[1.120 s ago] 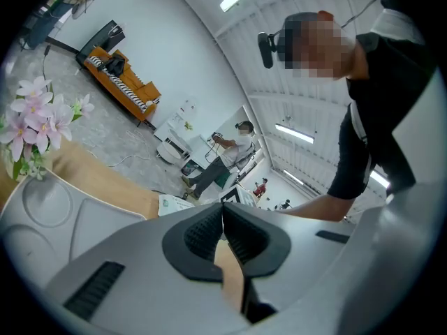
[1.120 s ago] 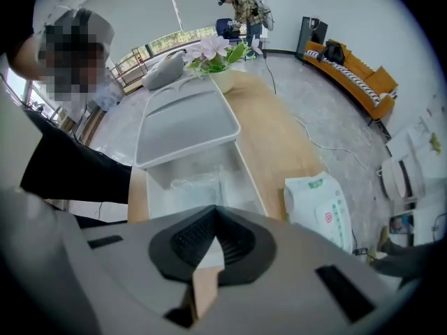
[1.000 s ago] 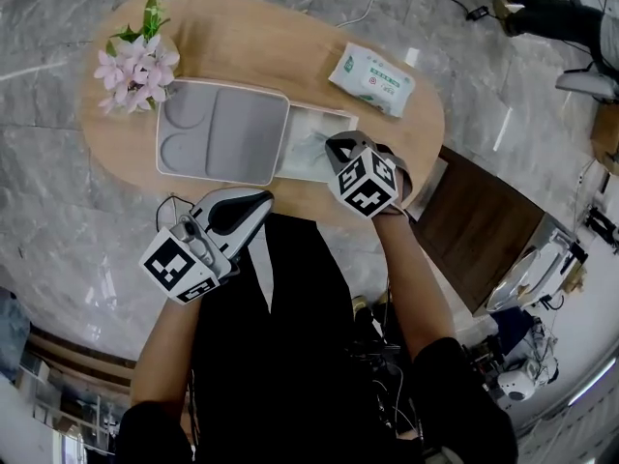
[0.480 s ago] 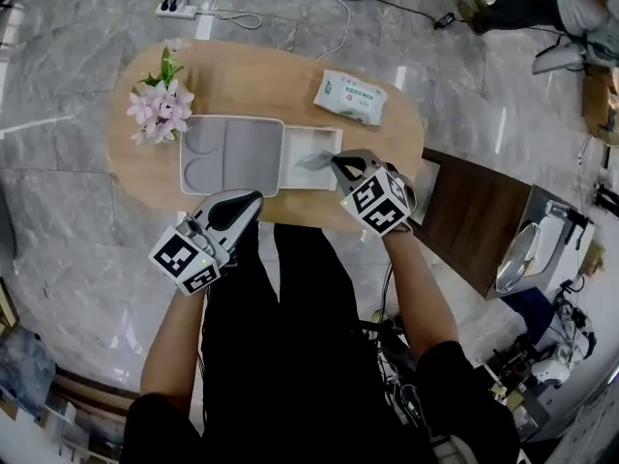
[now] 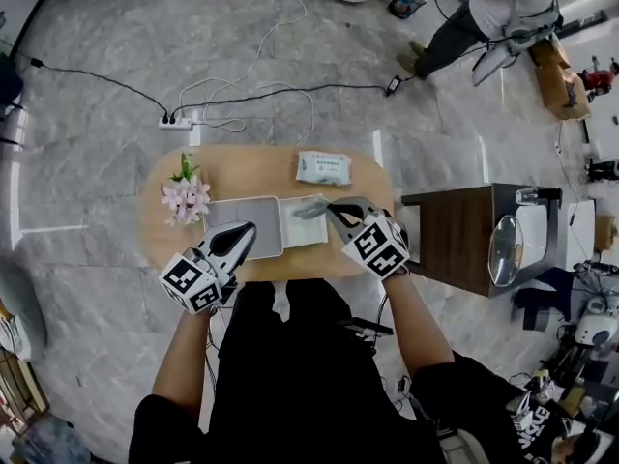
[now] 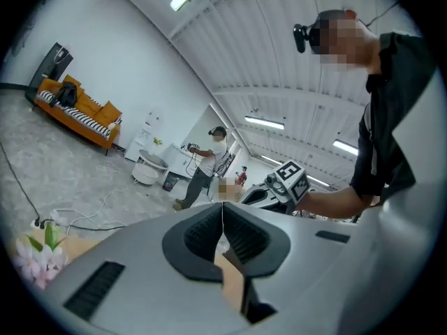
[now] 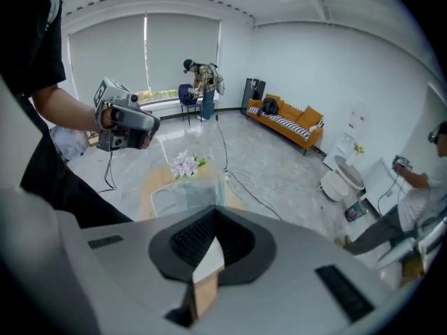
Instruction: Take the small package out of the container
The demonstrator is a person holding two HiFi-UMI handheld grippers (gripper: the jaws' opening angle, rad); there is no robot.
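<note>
Two claws (image 5: pixel 248 230) (image 5: pixel 331 209) higher, one package (image 5: pixel 309 209)

Your table (image 5: pixel 261 167) is pale matt wood on a glossy grey stone floor (image 5: pixel 97 114); the container (image 5: pixel 247 225) looks smooth matt plastic, the small package (image 5: pixel 311 209) thin translucent film, your right gripper (image 7: pixel 215 211) smooth grey plastic, ribbed black inside the jaws

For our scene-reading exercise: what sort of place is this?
Probably a large open workroom or lab, not a home: a wide stone-look floor, a power strip with cables trailing across it, an orange sofa against a white wall, and another person busy farther off.
</note>
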